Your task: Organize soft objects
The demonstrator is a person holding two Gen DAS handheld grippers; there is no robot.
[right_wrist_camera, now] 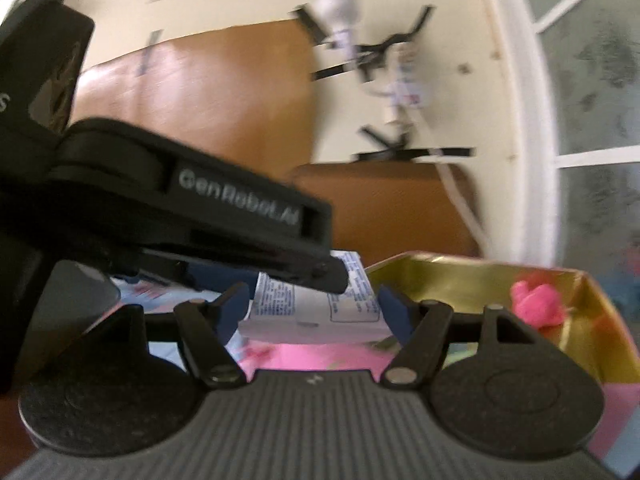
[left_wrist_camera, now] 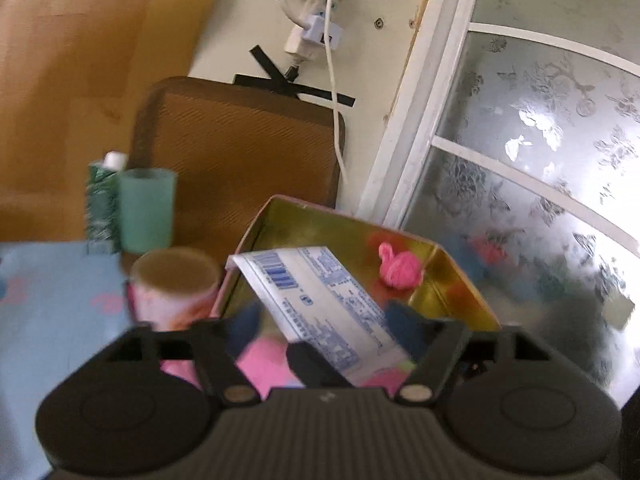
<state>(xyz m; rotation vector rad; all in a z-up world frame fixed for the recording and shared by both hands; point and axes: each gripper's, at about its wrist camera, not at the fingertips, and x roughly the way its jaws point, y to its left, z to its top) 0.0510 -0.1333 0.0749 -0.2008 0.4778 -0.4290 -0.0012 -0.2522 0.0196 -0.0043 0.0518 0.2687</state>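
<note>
A white packet with blue print (left_wrist_camera: 320, 304) leans into an open box with a shiny gold inside (left_wrist_camera: 332, 220). My left gripper (left_wrist_camera: 324, 332) is over the box's near edge with its blue-padded fingers either side of the packet. Whether they press it is unclear. A pink yarn ball (left_wrist_camera: 400, 268) lies in the box's far right corner. In the right wrist view the same packet (right_wrist_camera: 316, 312) sits between my right gripper's (right_wrist_camera: 316, 308) open fingers without clear contact. The left gripper's black body (right_wrist_camera: 180, 216) reaches over it. The pink ball (right_wrist_camera: 536, 302) and gold box (right_wrist_camera: 460, 276) lie to the right.
A paper cup (left_wrist_camera: 176, 284), a teal cup (left_wrist_camera: 148, 208) and a green carton (left_wrist_camera: 100, 204) stand left of the box on a light blue cloth (left_wrist_camera: 52, 300). A brown chair back (left_wrist_camera: 240, 152), a taped wall socket with cable (left_wrist_camera: 316, 36) and a frosted glass door (left_wrist_camera: 540, 160) are behind.
</note>
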